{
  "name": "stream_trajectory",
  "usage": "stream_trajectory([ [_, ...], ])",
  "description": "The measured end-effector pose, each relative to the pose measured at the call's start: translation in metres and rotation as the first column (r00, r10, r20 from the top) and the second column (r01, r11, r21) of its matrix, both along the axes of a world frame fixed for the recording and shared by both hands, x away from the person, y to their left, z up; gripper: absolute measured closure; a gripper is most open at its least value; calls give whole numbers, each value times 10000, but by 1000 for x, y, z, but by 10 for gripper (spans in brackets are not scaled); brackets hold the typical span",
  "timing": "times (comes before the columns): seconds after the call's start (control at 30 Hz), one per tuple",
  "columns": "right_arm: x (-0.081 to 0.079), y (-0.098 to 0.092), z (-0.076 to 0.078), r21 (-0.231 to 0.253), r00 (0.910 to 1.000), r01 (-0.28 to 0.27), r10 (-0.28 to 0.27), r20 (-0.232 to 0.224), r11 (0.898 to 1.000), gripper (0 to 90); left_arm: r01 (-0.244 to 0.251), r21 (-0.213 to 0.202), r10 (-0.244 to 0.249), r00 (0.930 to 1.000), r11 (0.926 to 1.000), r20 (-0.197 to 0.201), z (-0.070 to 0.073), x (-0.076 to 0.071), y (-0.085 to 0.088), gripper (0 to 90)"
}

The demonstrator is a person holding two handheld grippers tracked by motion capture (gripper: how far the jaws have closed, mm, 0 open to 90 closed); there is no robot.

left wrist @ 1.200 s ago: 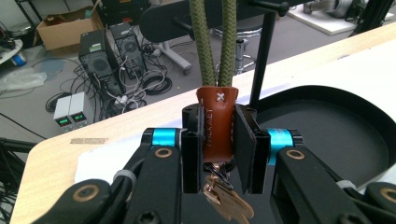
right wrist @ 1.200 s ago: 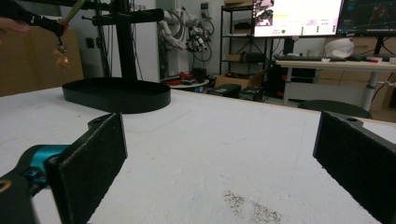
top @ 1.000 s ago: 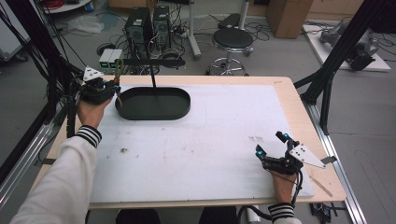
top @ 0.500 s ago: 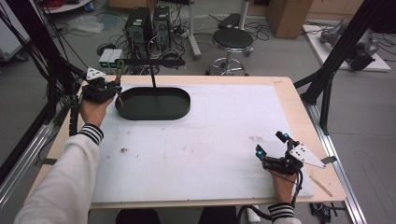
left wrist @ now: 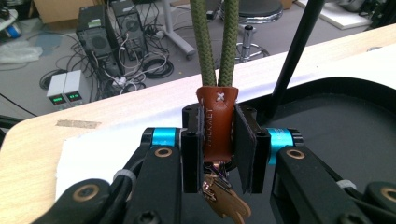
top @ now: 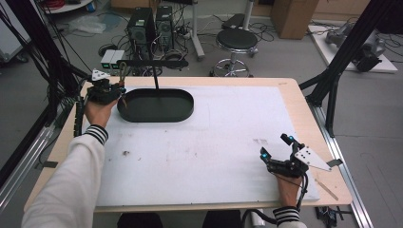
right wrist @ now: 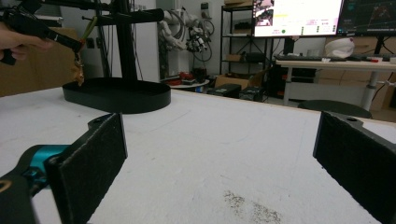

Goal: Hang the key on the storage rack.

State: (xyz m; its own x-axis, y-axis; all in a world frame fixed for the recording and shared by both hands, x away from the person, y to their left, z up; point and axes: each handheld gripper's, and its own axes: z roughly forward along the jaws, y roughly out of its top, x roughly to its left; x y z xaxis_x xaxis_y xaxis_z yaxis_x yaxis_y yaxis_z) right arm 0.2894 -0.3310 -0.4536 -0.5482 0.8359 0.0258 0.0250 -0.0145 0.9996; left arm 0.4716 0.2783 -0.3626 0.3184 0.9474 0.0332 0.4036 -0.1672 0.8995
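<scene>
My left gripper (left wrist: 218, 149) is shut on the brown leather tab (left wrist: 217, 121) of a key ring. An olive cord loop (left wrist: 215, 42) rises from the tab and brass keys (left wrist: 224, 198) hang below it. In the high view the left gripper (top: 121, 91) is at the left end of the black oval tray (top: 157, 117), with the cord loop (top: 122, 71) near the stand's horizontal bar (top: 152, 62). The stand's thin post (top: 155, 83) rises from the tray. My right gripper (top: 274, 146) rests open at the table's near right, with nothing between its pads (right wrist: 93, 154).
A white mat (top: 204, 142) covers most of the wooden table. Black frame legs (top: 332, 80) stand at the right edge. Beyond the far edge are a stool (top: 236, 40) and computer towers (top: 149, 21) on the floor.
My left gripper has sunk a little with the key ring, by the tray's left end. The right gripper has not moved.
</scene>
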Motion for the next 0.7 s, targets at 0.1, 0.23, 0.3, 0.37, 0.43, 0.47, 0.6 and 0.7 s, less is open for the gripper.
stream_trajectory([
  [0.1, 0, 0, 0, -22, 10000, -9, 9, 34, 10000, 18, -37, -103, 37, 10000, 9999, -50, -3, 3, 1, 736],
  [0.23, 0, 0, 0, -24, 10000, 5, -5, 1, 10000, 18, -66, -175, 65, 10000, 9998, -63, -4, 5, 2, 736],
  [0.3, 0, 0, 0, -19, 10000, 6, -6, 4, 10000, 18, -61, -206, 60, 9999, 9998, -87, -4, 6, 2, 735],
  [0.37, 0, 0, 0, -9, 10000, 6, -6, -5, 10000, 18, -50, -264, 46, 9998, 9996, -170, -4, 7, 2, 733],
  [0.43, 0, 0, 0, -11, 10000, 3, -3, 1, 10000, 18, -90, -308, 86, 9999, 9995, -136, -5, 8, 3, 728],
  [0.47, 0, 0, 0, -34, 10000, 7, -7, 12, 10000, 18, -18, -439, 14, 9999, 9990, -102, -6, 8, 4, 721],
  [0.6, 0, 0, 0, -51, 10000, 2, -2, 29, 10000, 18, 1106, 484, -1130, 9924, 9927, 493, -12, 10, 8, 516],
  [0.7, 0, 0, 0, -57, 10000, 21, -20, 48, 10000, 18, 1836, -56, -1826, 9803, 9830, 753, -13, 5, 12, 357],
])
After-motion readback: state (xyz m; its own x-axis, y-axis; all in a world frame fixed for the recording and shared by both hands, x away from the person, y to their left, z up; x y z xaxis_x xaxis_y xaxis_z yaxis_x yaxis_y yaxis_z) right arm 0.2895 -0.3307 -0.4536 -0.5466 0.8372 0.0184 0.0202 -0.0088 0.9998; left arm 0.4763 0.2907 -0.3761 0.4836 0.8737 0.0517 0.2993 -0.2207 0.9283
